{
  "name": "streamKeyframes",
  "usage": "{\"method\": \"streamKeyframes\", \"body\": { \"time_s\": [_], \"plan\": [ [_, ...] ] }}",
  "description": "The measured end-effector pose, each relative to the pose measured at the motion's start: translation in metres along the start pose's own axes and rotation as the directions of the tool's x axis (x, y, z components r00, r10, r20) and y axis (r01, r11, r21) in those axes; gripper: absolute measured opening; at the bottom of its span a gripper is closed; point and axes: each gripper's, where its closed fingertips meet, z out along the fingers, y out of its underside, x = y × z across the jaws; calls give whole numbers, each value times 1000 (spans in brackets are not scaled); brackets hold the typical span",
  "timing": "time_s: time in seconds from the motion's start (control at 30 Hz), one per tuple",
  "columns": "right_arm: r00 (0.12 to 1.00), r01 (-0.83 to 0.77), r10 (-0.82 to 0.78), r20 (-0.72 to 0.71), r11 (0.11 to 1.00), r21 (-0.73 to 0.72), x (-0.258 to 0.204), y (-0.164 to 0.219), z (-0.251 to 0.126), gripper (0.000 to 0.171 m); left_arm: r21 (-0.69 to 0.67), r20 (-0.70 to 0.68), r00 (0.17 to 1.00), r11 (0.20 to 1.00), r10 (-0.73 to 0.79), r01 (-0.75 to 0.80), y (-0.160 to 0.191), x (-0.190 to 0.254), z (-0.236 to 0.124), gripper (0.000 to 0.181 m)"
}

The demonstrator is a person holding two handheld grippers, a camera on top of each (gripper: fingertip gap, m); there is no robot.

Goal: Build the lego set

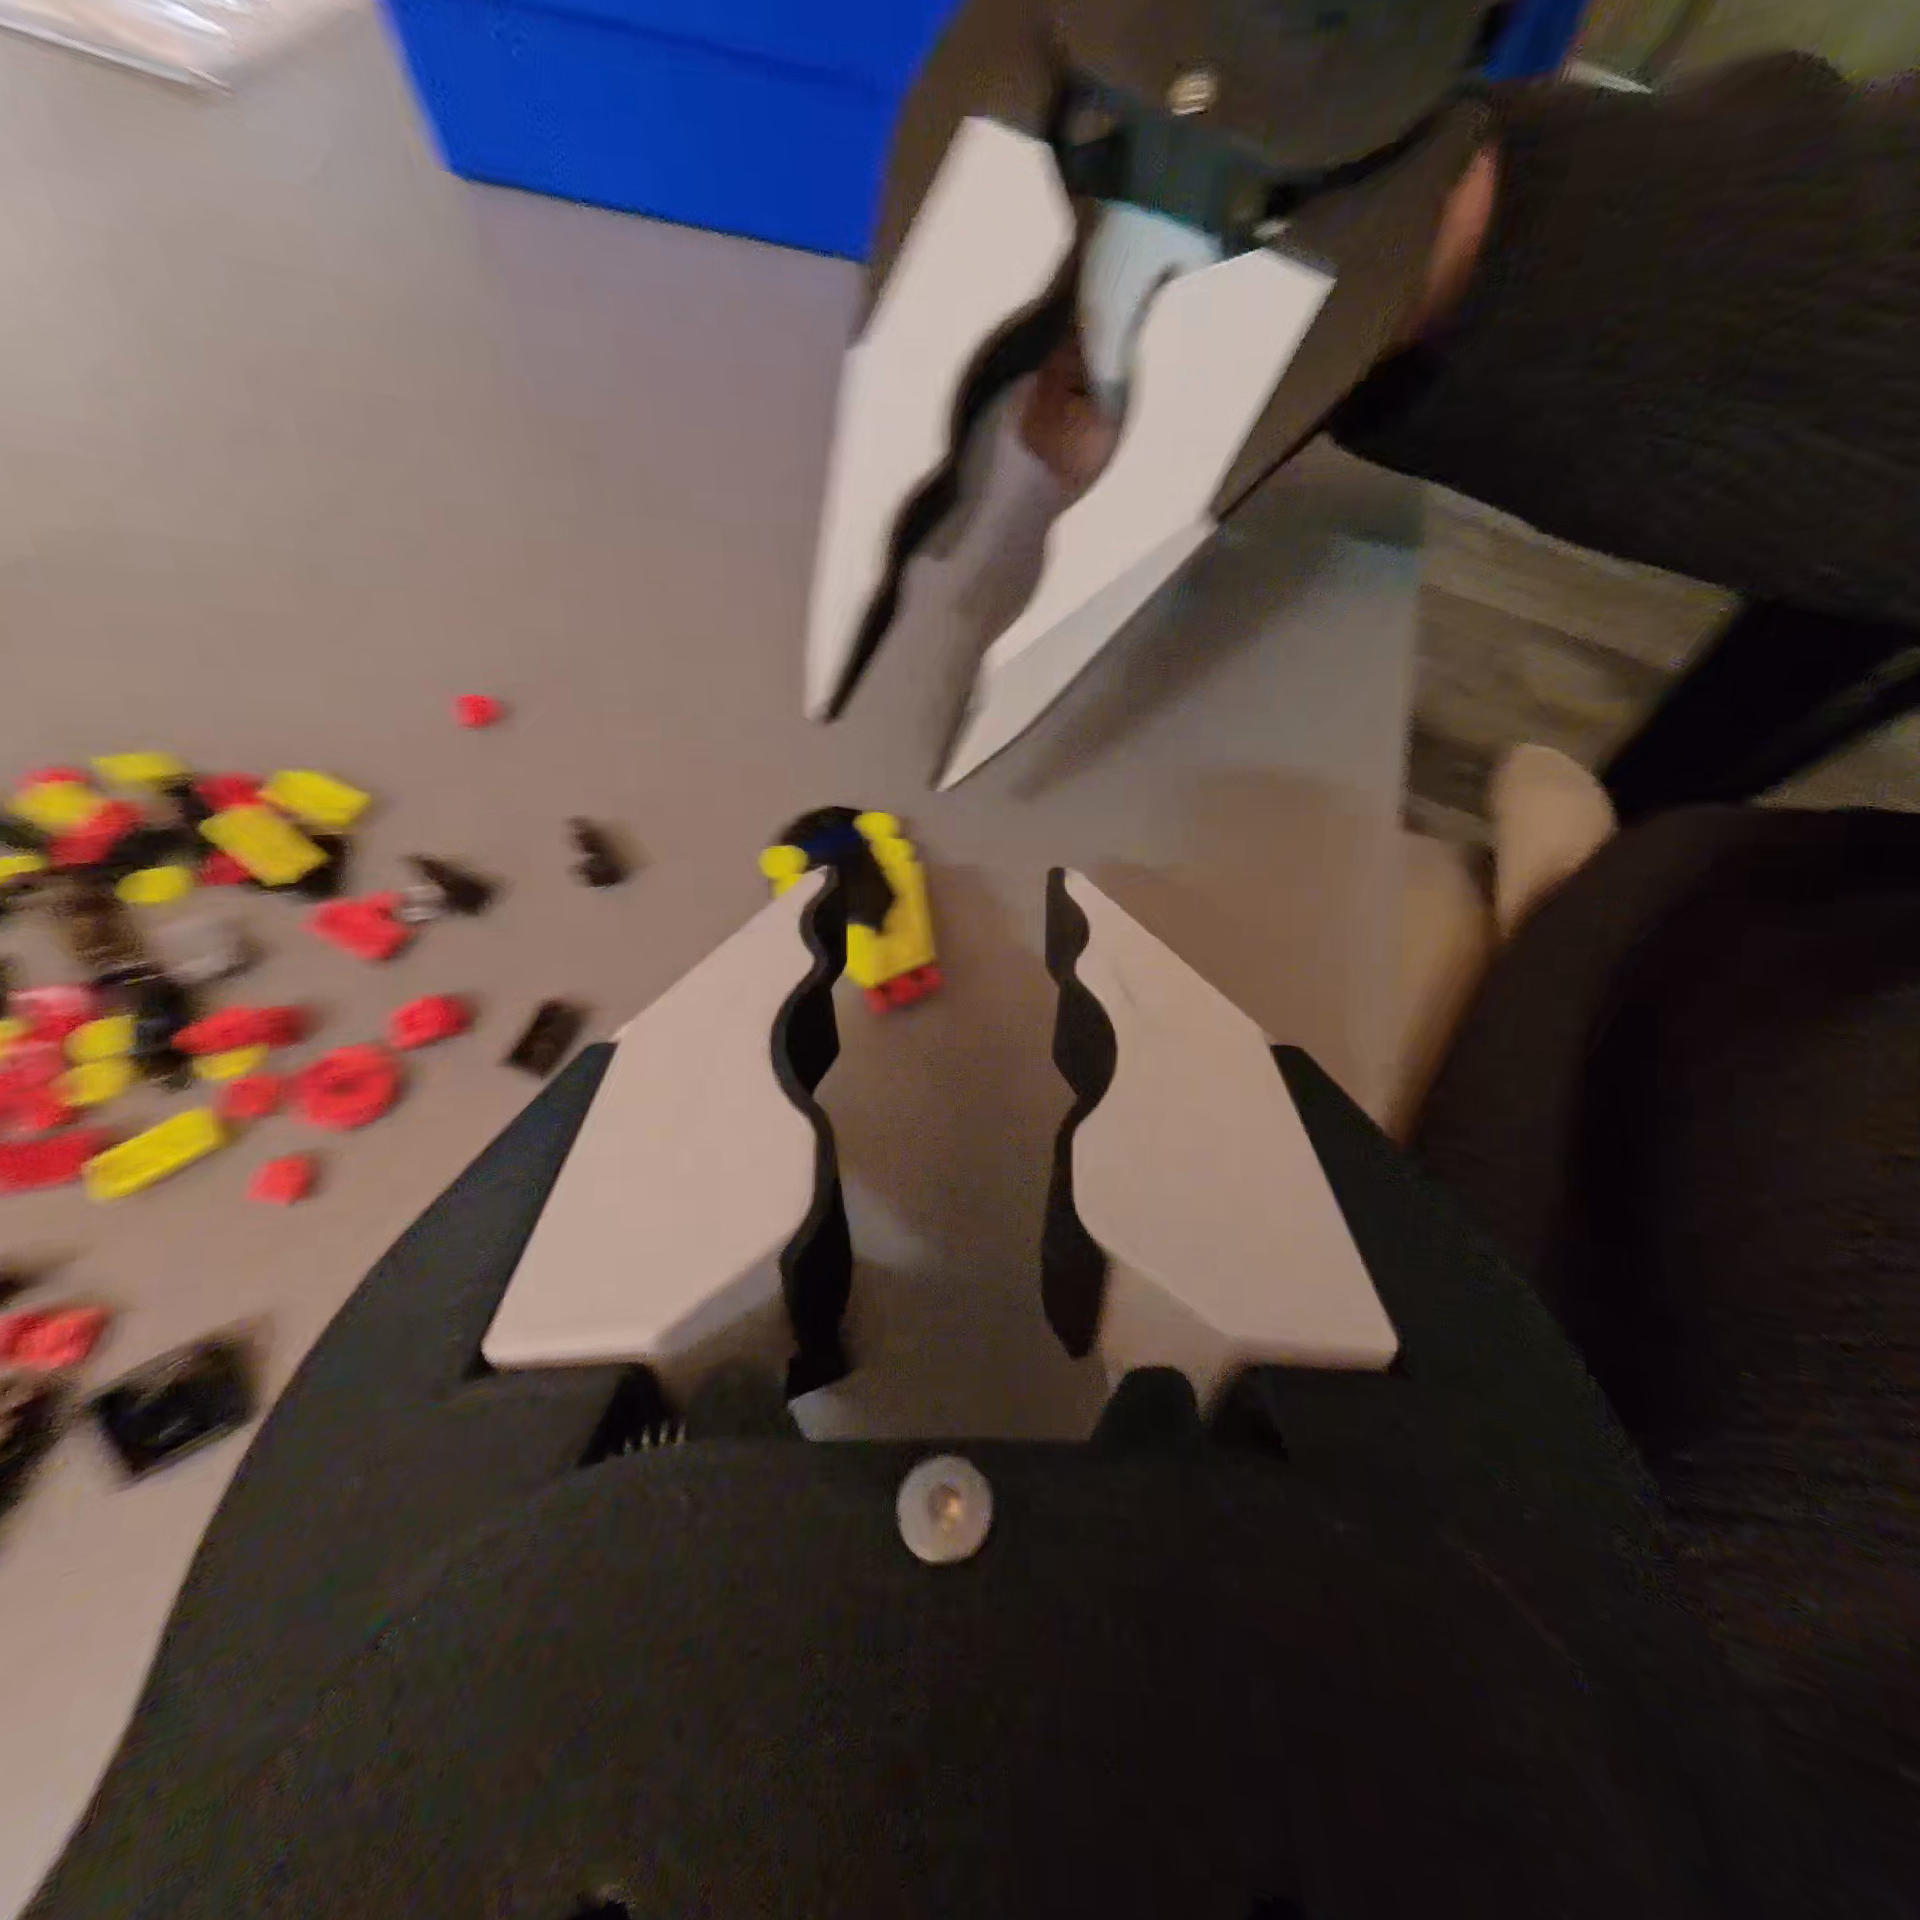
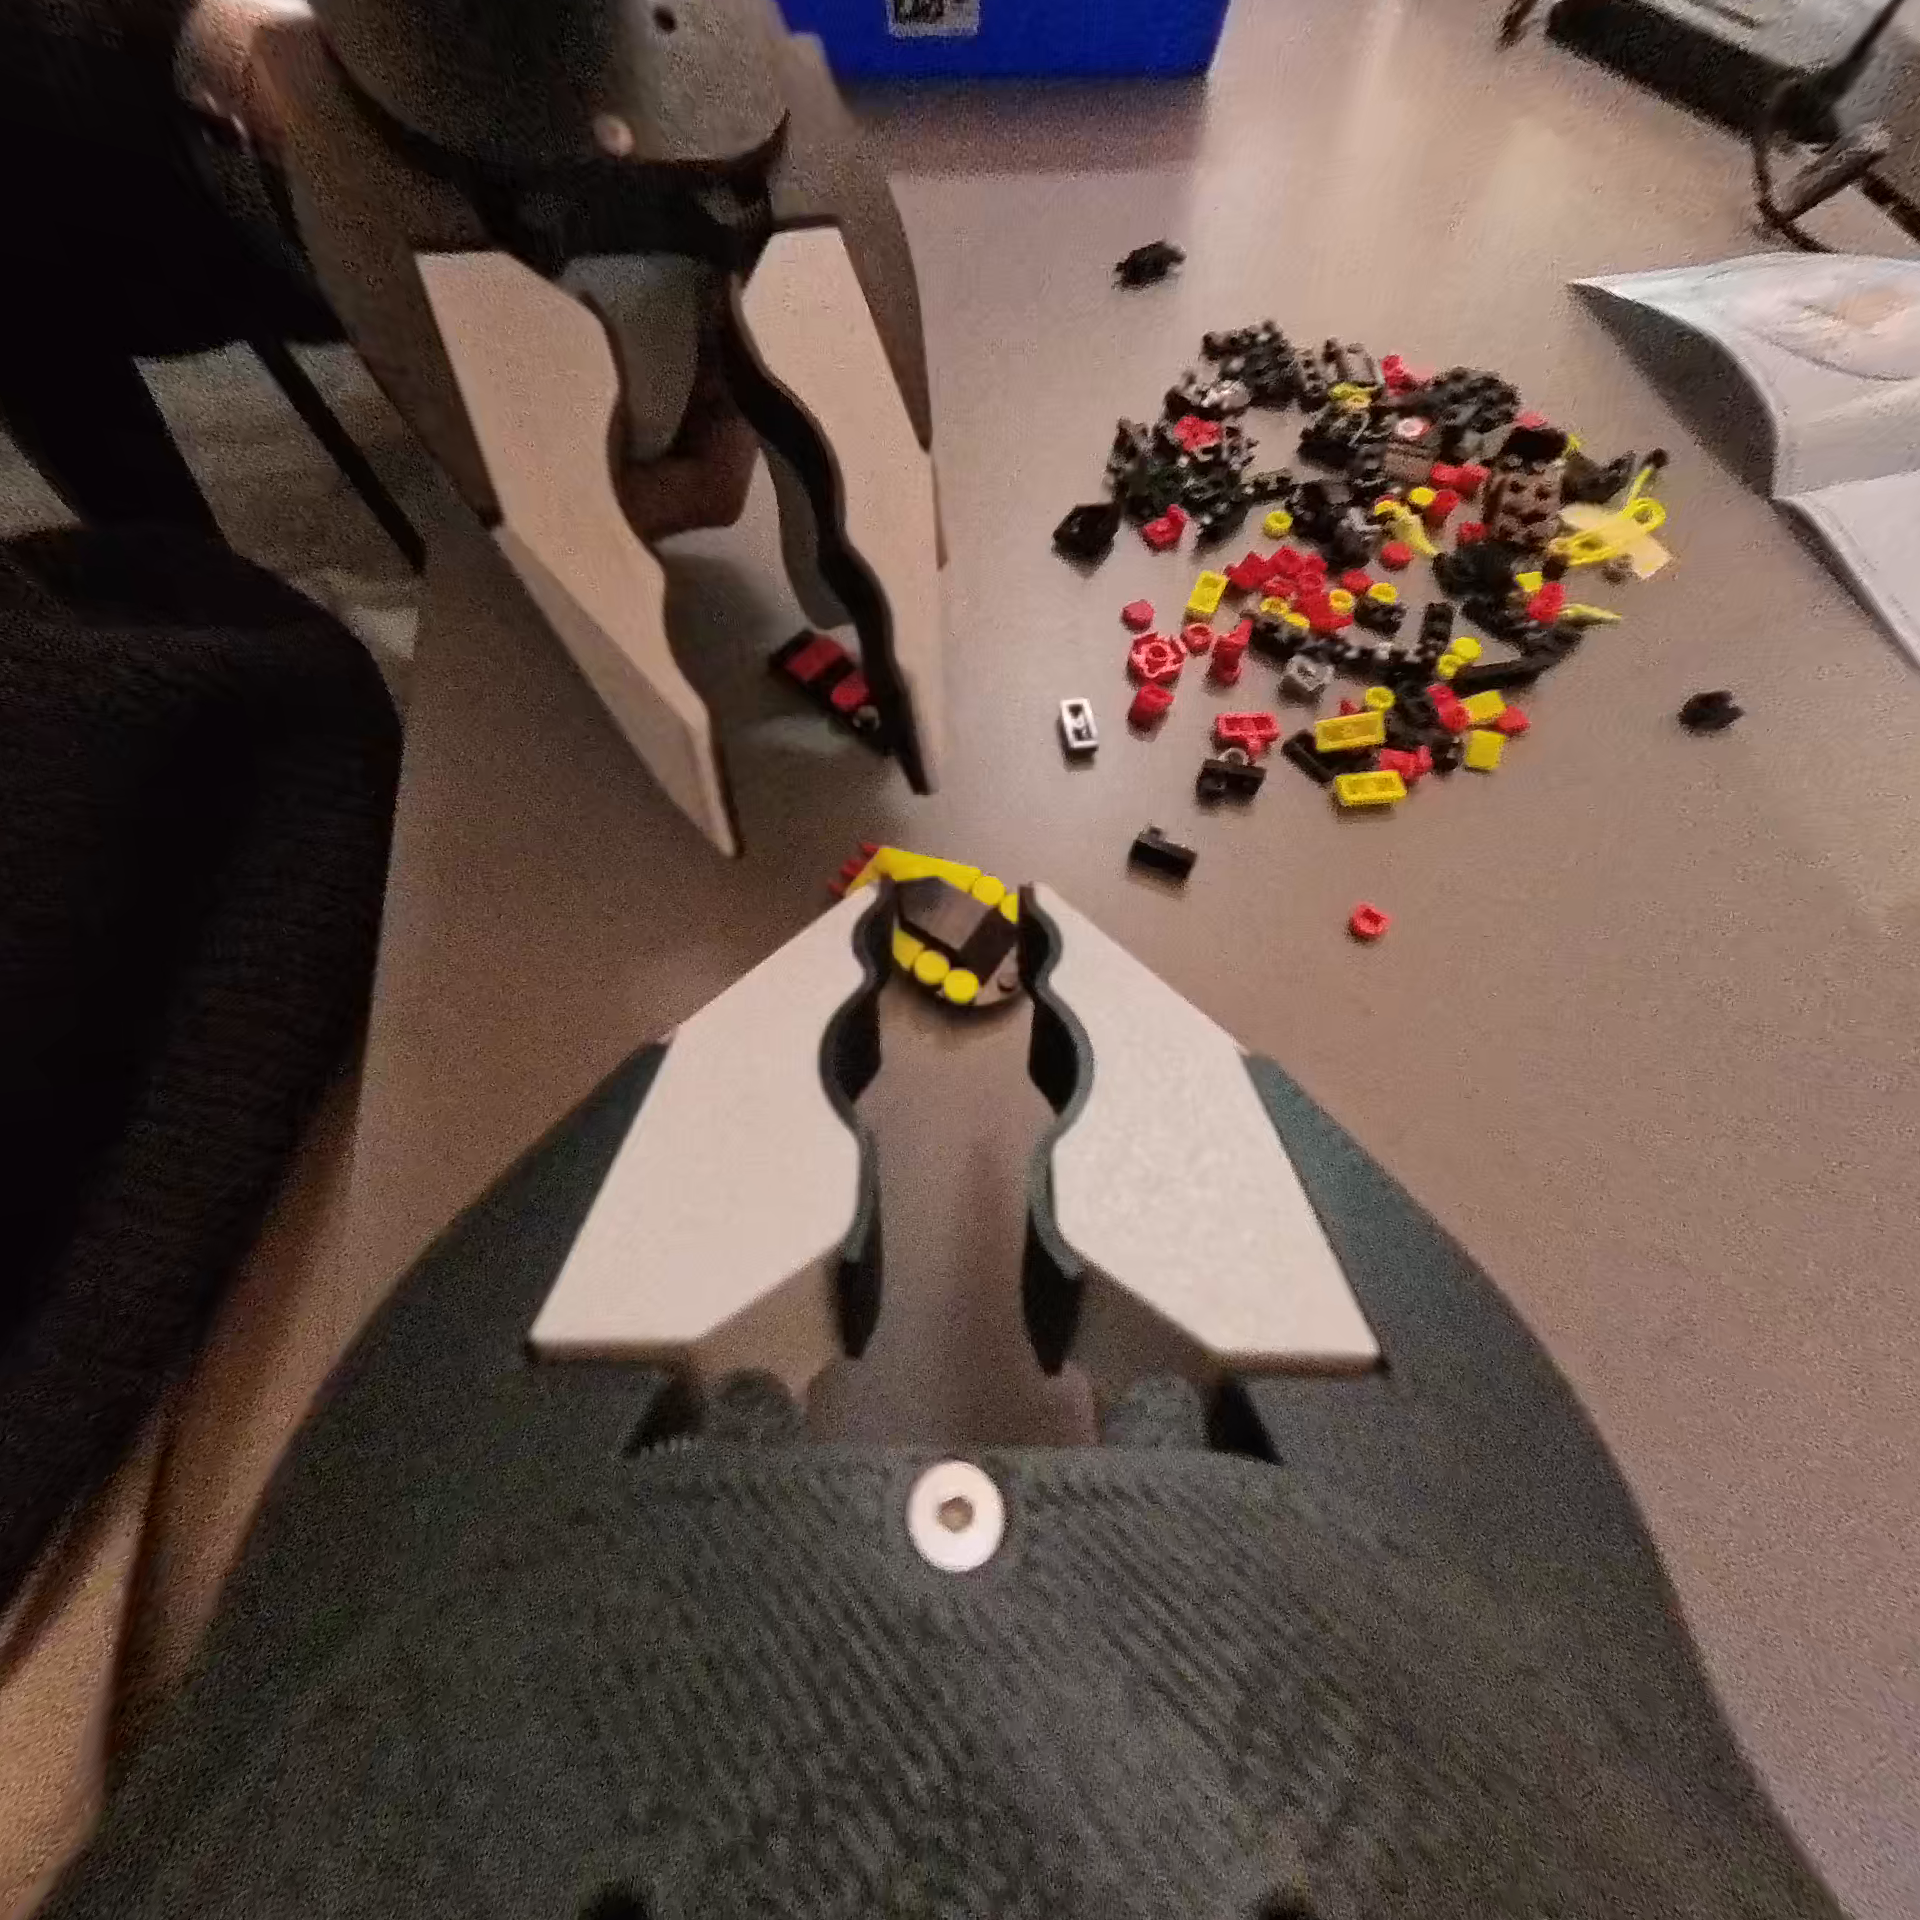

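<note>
A small yellow, black and red lego assembly (image 1: 883,920) lies on the grey table. In the right wrist view it (image 2: 951,951) shows between my right gripper's fingertips. My right gripper (image 2: 945,904) is open; in the left wrist view it (image 1: 888,743) hangs just above the assembly without touching it. My left gripper (image 1: 940,888) is open and empty, its left fingertip right beside the assembly. A small red and black piece (image 2: 826,670) lies on the table, seen between the left gripper's fingers (image 2: 623,623). A pile of loose red, yellow and black bricks (image 2: 1371,561) lies to the side.
A blue box (image 1: 665,114) stands at the back of the table. An open booklet (image 2: 1787,384) lies beyond the pile. Stray black pieces (image 2: 1162,854) and a red stud (image 2: 1368,922) lie near the assembly. A person's dark-clothed leg (image 1: 1714,1143) is close by the table edge. The grippers are tip to tip, or close to it. The red stud (image 2: 1368,922) lies around 10 centimeters away from my right fingertips. It is also in sight in the left wrist view (image 1: 469,708).
</note>
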Motion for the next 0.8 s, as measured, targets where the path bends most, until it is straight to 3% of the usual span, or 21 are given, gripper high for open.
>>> {"method": "streamKeyframes", "body": {
  "time_s": [0.03, 0.17, 0.3, 0.43, 0.8],
  "plan": [
    [999, 42, -43, -14, 998, -47, 0, 7, 6, 26, -33, -12, 1000, 999, 8, -9, 4, 6, 7, 36],
    [995, 99, -102, -14, 981, -169, 3, 29, 21, 35, -194, 172, 980, 979, 97, -62, 26, -16, 23, 52],
    [997, 70, -65, 36, 980, -184, -3, 31, 26, 20, -183, 245, 967, 983, 62, -17, 26, -29, 20, 46],
    [994, 86, -73, 79, 979, -184, -15, 29, 25, 12, -159, 244, 970, 987, 15, 24, 27, -37, 11, 27],
    [994, 109, -110, -4, 990, -84, -6, 6, 21, 19, -215, 183, 972, 971, 148, -108, 34, -29, 11, 29]
  ]
}}
